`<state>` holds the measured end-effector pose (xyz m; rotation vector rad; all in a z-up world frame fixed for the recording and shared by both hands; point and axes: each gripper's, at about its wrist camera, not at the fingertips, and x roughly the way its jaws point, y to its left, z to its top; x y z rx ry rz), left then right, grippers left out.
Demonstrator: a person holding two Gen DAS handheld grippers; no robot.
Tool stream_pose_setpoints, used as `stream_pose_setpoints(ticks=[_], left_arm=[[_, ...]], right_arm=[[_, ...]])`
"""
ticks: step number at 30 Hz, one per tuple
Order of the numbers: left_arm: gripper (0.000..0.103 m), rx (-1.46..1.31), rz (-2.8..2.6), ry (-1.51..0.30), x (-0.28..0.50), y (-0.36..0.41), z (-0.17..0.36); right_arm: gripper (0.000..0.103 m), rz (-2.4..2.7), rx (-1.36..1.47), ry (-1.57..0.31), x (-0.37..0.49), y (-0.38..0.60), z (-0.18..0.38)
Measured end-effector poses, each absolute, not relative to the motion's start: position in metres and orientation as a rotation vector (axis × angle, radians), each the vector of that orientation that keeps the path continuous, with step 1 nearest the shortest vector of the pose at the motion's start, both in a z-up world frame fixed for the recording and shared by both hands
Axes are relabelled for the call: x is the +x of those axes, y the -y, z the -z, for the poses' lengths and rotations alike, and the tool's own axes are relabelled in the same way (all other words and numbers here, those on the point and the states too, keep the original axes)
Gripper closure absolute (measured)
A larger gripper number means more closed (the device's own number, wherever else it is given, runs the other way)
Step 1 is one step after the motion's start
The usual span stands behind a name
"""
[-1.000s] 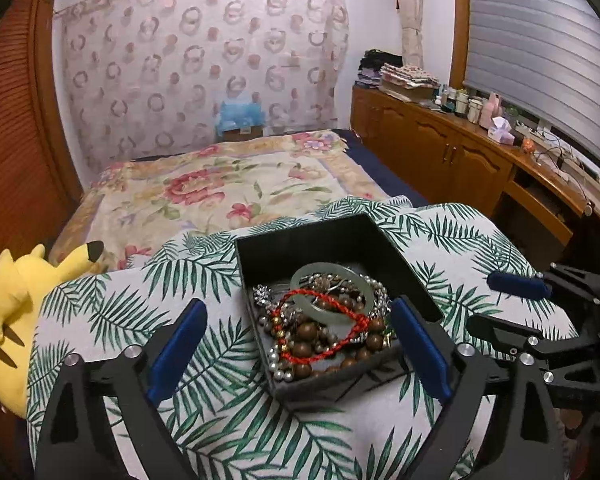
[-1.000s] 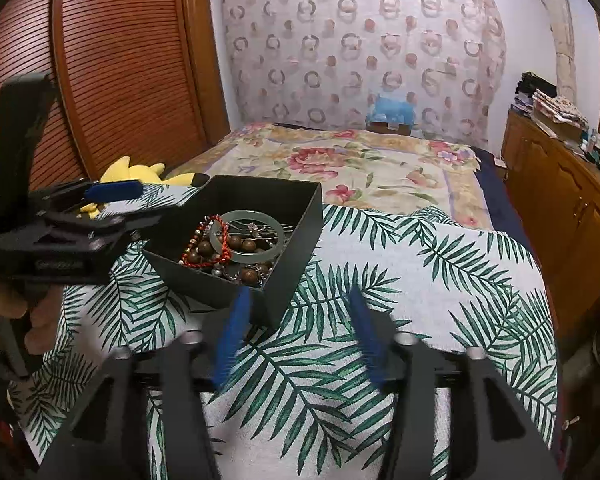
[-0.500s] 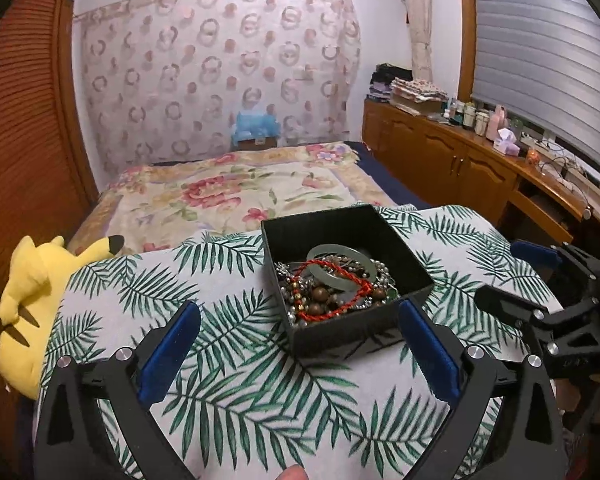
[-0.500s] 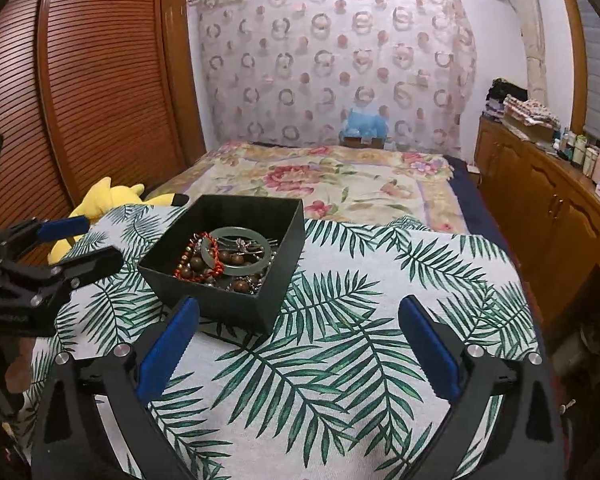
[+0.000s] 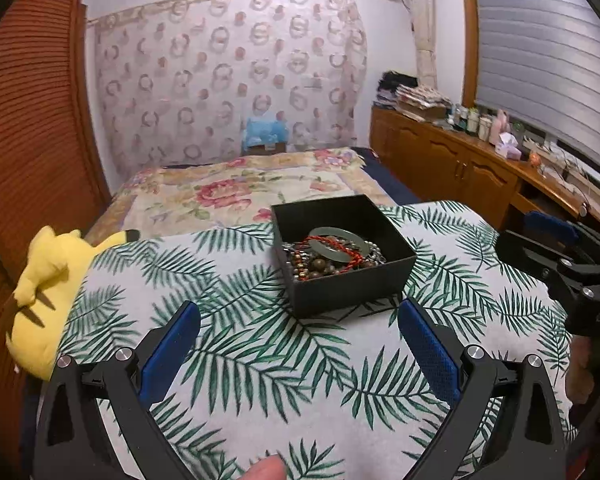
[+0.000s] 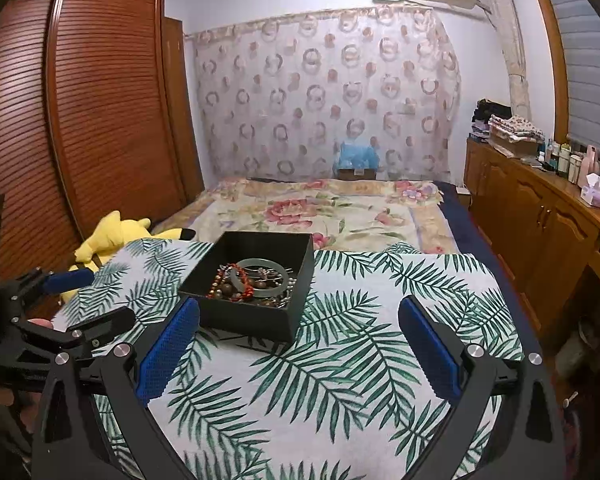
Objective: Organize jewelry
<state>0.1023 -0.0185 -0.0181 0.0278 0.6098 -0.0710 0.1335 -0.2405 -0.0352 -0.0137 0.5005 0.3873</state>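
left gripper (image 5: 299,332): spread wide, nothing between the blue pads, held above the cloth on the near side of the box
right gripper (image 6: 299,334): also spread wide, empty, box just ahead of its left pad
grippers in view: 2, each also seen from the other's camera, at the frame edge
black box (image 5: 384,278): 1, square, open top, sits on the leaf-print cloth (image 5: 260,344), clear of both grippers
jewelry: all inside the box, piled and tangled together
jade bangle (image 5: 336,243): 1, pale green, lies on top of the pile
red bead string (image 5: 350,254): 1, loops across and under the bangle
brown bead bracelet (image 5: 320,266): large round beads, near front wall of box; strand count can't tell
silver chain/beads (image 5: 374,254): mixed in at the right side of the pile, count can't tell
leaf-print cloth: 1, covers the work surface, nothing on it but the box
yellow plush (image 5: 44,292): 1, off the cloth's left edge
bed (image 5: 236,192): 1, floral cover, behind the work surface
blue plush (image 6: 358,154): 1, at the far end of the bed, against the curtain
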Motion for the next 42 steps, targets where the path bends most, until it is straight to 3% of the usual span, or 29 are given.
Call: stream_pose_setpoints(ticks=[42], left_arm=[[0.008, -0.015, 0.052, -0.565, 0.071, 0.003, 0.004]], right_arm=[[0.003, -0.36, -0.019, -0.473, 0.104, 0.242, 0.038]])
